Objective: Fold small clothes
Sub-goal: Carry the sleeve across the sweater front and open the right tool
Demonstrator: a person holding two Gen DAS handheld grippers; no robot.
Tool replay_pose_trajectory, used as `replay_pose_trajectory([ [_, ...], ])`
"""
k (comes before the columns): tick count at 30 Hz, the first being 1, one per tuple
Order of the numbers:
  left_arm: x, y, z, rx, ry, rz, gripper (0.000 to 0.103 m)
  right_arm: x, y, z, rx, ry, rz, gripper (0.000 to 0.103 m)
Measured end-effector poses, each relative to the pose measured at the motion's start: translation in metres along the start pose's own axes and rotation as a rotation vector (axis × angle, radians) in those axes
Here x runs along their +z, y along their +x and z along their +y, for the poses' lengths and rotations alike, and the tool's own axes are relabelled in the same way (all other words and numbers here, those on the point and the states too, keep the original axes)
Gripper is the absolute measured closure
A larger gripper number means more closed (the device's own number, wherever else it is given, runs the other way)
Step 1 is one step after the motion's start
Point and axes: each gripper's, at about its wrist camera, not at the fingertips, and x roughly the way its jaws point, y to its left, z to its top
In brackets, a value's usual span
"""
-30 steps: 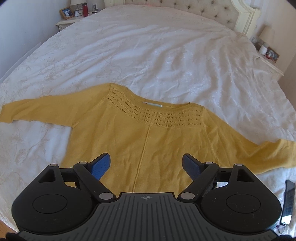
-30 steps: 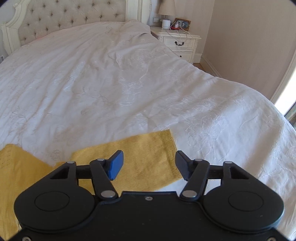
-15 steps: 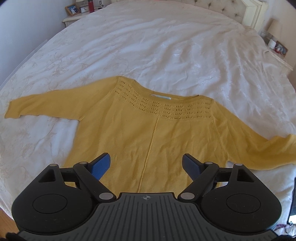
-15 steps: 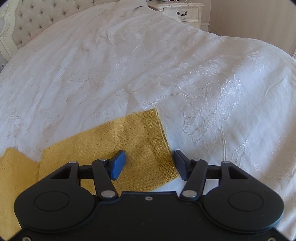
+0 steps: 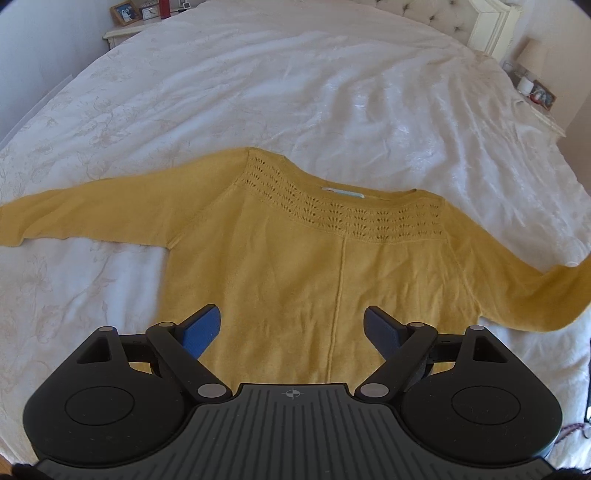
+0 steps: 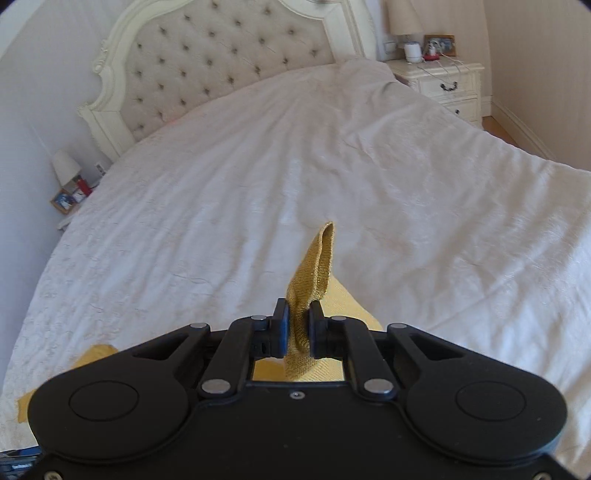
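Note:
A mustard-yellow knit sweater (image 5: 332, 266) lies flat, front up, on the white bed, its neckline towards the headboard. Its left sleeve (image 5: 85, 218) stretches out flat to the left. Its right sleeve (image 5: 532, 295) rises off the bed at the right edge of the left wrist view. My left gripper (image 5: 291, 328) is open and empty, above the sweater's lower body. My right gripper (image 6: 297, 328) is shut on the right sleeve's cuff (image 6: 314, 269), which stands up between the fingers above the bed.
The white bedspread (image 6: 258, 184) covers the whole bed. A tufted headboard (image 6: 221, 66) stands at the far end. Nightstands with lamps and photo frames stand on both sides (image 6: 439, 77) (image 5: 136, 18). A dark object lies at the bed's right edge (image 5: 587, 410).
My right gripper has closed on the right sleeve's cuff and lifted it off the bed, tilting up towards the headboard. My left gripper has stayed open over the sweater's body.

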Motion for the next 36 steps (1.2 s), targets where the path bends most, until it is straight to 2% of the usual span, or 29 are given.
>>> replay_pose_trajectory([
  [5, 0.004, -0.002, 0.05, 0.011, 0.003, -0.013, 0.018, -0.017, 0.022, 0.12, 0.196, -0.064, 0.005, 0.086],
  [11, 0.005, 0.0, 0.106, 0.045, -0.02, -0.005, 0.018, -0.063, 0.086, 0.234, 0.368, -0.15, 0.11, 0.086],
  [13, 0.004, 0.002, 0.122, 0.058, -0.034, 0.001, 0.018, -0.083, 0.111, 0.263, 0.393, -0.177, 0.159, 0.086],
  [17, 0.0, 0.005, 0.141, 0.079, -0.056, 0.018, 0.018, -0.138, 0.153, 0.308, 0.383, -0.284, 0.265, 0.086],
  [20, -0.003, 0.008, 0.152, 0.084, -0.066, 0.03, 0.018, -0.17, 0.176, 0.325, 0.35, -0.342, 0.324, 0.085],
  [21, -0.004, 0.008, 0.158, 0.084, -0.069, 0.034, 0.018, -0.181, 0.178, 0.334, 0.339, -0.358, 0.333, 0.079],
  [22, -0.005, 0.009, 0.158, 0.086, -0.07, 0.037, 0.018, -0.186, 0.181, 0.335, 0.339, -0.364, 0.341, 0.075],
  [26, -0.004, 0.015, 0.164, 0.086, -0.07, 0.048, 0.018, -0.196, 0.18, 0.332, 0.371, -0.333, 0.353, 0.075],
  [28, -0.001, 0.018, 0.163, 0.081, -0.068, 0.048, 0.018, -0.194, 0.174, 0.324, 0.372, -0.333, 0.336, 0.054],
  [31, 0.004, 0.025, 0.159, 0.068, -0.056, 0.04, 0.018, -0.188, 0.17, 0.308, 0.343, -0.332, 0.318, 0.053],
  [34, 0.013, 0.035, 0.145, 0.053, -0.037, 0.036, 0.018, -0.178, 0.167, 0.279, 0.259, -0.312, 0.297, 0.053],
  [36, 0.019, 0.041, 0.134, 0.044, -0.017, 0.029, 0.018, -0.169, 0.165, 0.249, 0.169, -0.276, 0.279, 0.053],
])
